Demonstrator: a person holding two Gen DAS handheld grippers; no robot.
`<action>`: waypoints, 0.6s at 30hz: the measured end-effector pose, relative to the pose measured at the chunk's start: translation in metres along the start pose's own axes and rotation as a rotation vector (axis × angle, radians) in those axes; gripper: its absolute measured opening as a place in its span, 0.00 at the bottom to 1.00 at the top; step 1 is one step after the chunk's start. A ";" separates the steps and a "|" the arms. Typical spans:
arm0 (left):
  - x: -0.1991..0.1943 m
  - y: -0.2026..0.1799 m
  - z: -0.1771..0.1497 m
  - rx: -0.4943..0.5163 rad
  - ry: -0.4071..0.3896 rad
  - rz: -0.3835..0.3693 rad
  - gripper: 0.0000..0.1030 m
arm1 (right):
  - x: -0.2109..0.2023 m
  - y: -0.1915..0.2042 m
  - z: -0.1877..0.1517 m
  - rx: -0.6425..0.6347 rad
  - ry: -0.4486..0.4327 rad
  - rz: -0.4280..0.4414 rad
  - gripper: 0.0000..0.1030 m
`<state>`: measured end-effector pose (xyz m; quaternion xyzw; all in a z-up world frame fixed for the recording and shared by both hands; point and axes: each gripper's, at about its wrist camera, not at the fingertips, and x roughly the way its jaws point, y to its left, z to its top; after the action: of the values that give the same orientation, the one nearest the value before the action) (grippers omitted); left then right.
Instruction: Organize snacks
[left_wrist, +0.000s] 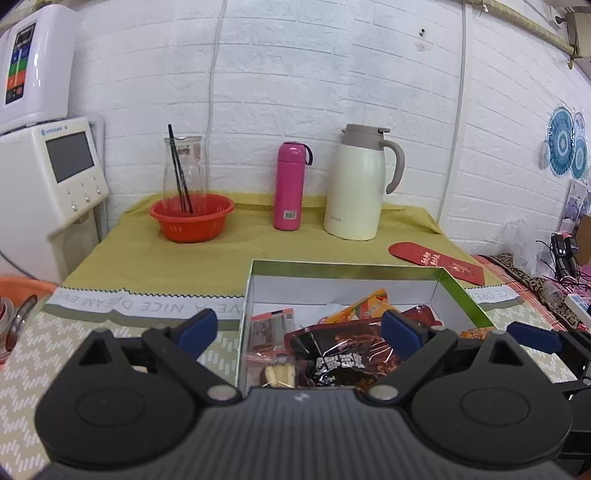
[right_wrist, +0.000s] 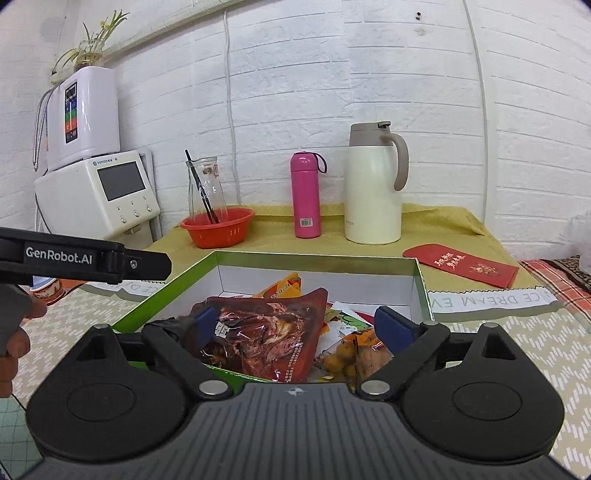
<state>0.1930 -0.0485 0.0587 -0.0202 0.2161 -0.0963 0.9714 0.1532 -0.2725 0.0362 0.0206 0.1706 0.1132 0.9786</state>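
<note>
A green-rimmed box (left_wrist: 458, 291) with white inner walls sits on the patterned cloth and holds several snack packets. On top lies a dark red foil packet (left_wrist: 343, 354) (right_wrist: 269, 332), with an orange packet (left_wrist: 364, 306) (right_wrist: 284, 286) behind it and a brown bar packet (left_wrist: 269, 328) to the left. A clear bag of yellow snacks (right_wrist: 354, 354) lies at the box's near right. My left gripper (left_wrist: 299, 328) hovers over the box's near edge, jaws wide and empty. My right gripper (right_wrist: 299, 326) is open too, straddling the red packet without pressing it.
At the back stand a red basket (left_wrist: 192, 218) with a glass carafe, a pink flask (left_wrist: 290, 184) and a cream thermos jug (left_wrist: 356, 184). A red envelope (left_wrist: 439, 262) lies to the box's right. White appliances (left_wrist: 48, 166) stand left. A hand (right_wrist: 14, 332) holds the left gripper's body.
</note>
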 end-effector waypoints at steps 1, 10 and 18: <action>-0.005 0.000 0.000 0.001 -0.003 0.007 0.91 | -0.006 0.002 0.000 -0.007 -0.004 -0.002 1.00; -0.074 -0.015 -0.024 0.044 -0.029 0.097 0.91 | -0.076 0.016 -0.008 -0.046 0.007 -0.048 1.00; -0.111 -0.020 -0.069 0.016 0.004 0.148 0.91 | -0.116 0.024 -0.035 -0.074 0.061 -0.114 1.00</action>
<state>0.0617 -0.0461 0.0444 0.0037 0.2183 -0.0259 0.9755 0.0301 -0.2758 0.0434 -0.0291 0.1971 0.0644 0.9778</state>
